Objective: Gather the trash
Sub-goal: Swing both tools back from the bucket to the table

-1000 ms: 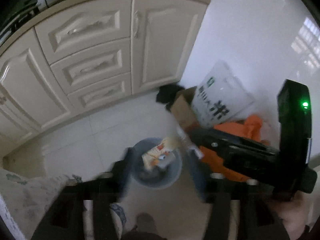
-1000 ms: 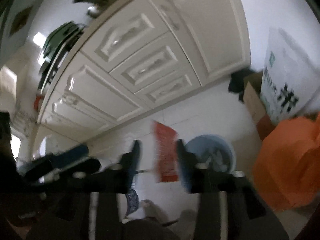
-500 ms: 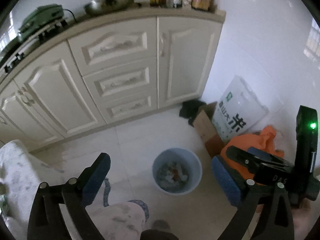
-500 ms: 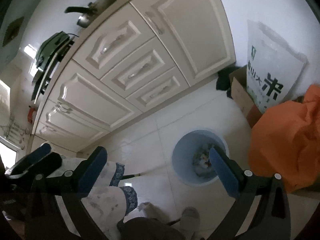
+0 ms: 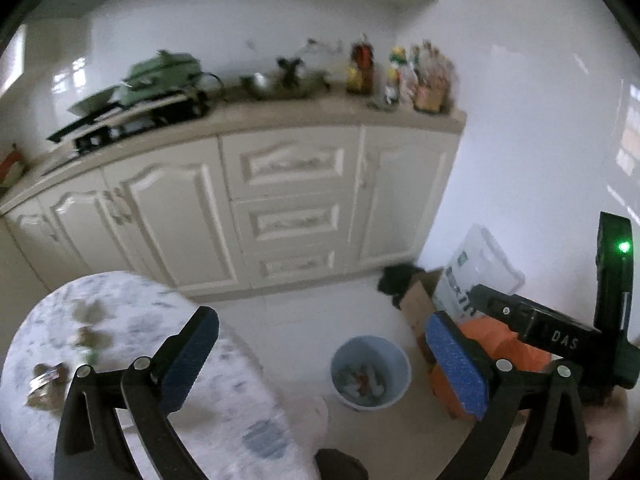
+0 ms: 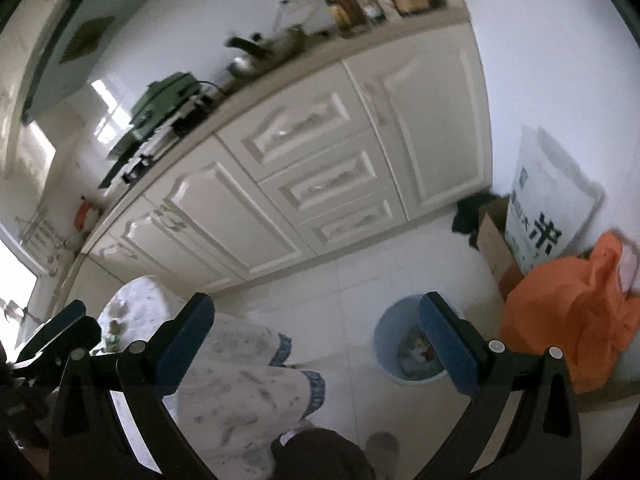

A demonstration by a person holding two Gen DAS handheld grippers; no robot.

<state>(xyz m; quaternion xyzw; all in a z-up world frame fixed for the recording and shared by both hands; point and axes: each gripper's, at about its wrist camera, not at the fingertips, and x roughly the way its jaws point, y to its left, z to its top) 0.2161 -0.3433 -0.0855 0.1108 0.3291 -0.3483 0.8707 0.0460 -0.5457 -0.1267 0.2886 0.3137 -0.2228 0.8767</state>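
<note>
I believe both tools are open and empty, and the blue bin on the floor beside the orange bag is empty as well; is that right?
Not quite: the blue bin already holds trash, as the left wrist view shows. The rest stands: the left tool and right tool are open and empty, and the bin is beside the orange bag.

Both views dim and bluish, daylight only: bright window (image 6: 12, 280) blows out at left edge of right view, reflections glare on glossy wall tiles (image 5: 628, 132). Heavy fisheye bend and black vignette at corners. Motion blur smears countertop bottles (image 5: 400, 76) and cabinets (image 5: 288, 208).
</note>
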